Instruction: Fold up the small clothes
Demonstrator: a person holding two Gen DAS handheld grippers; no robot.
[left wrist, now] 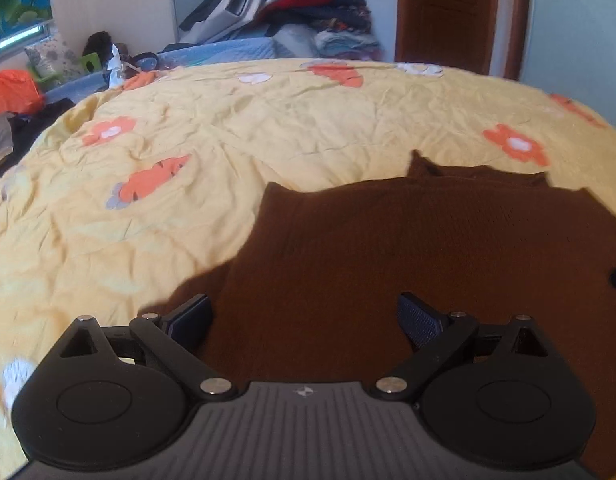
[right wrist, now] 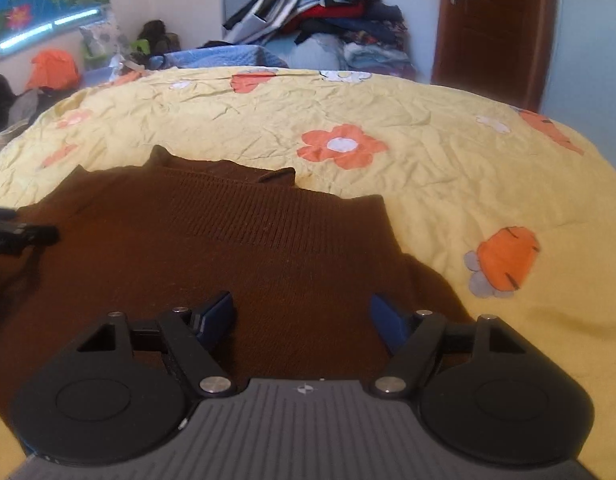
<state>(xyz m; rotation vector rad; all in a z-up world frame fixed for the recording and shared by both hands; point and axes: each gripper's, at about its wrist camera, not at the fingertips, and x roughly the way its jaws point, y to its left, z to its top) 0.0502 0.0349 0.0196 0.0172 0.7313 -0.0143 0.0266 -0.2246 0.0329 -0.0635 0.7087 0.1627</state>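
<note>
The left tool point(left wrist: 304, 320) hangs low over the brown sweater point(left wrist: 407, 264), its jaws spread wide with nothing between them; knit shows across the whole gap. The right tool point(right wrist: 302, 316) matches it: wide apart, holding nothing, poised over the same sweater point(right wrist: 212, 264). The sweater lies spread on the yellow floral quilt point(left wrist: 268, 128) of the bed, collar away from the cameras, the ribbed neck band point(right wrist: 236, 184) at its far edge.

The main risk, as I judge it, is a bad pinch. Both tools sit over the middle of the sweater, not at a hem or shoulder, so closing here would gather a bunch of knit, or catch the quilt beneath, and the fold would drag crooked. The quilt is soft and wrinkled, so it may ride up with the sweater. The left tool's tip shows at the sweater's left edge in the right wrist view, so the two could collide if both swing inward together.

The sweater's left edge point(left wrist: 264, 216) and right edge point(right wrist: 387, 224) both lie on open quilt. Beyond the collar the quilt runs clear to the far side of the bed. Past that, a pile of clothes point(left wrist: 292, 8) and a wooden door point(left wrist: 447, 12) stand well apart from the sweater.
</note>
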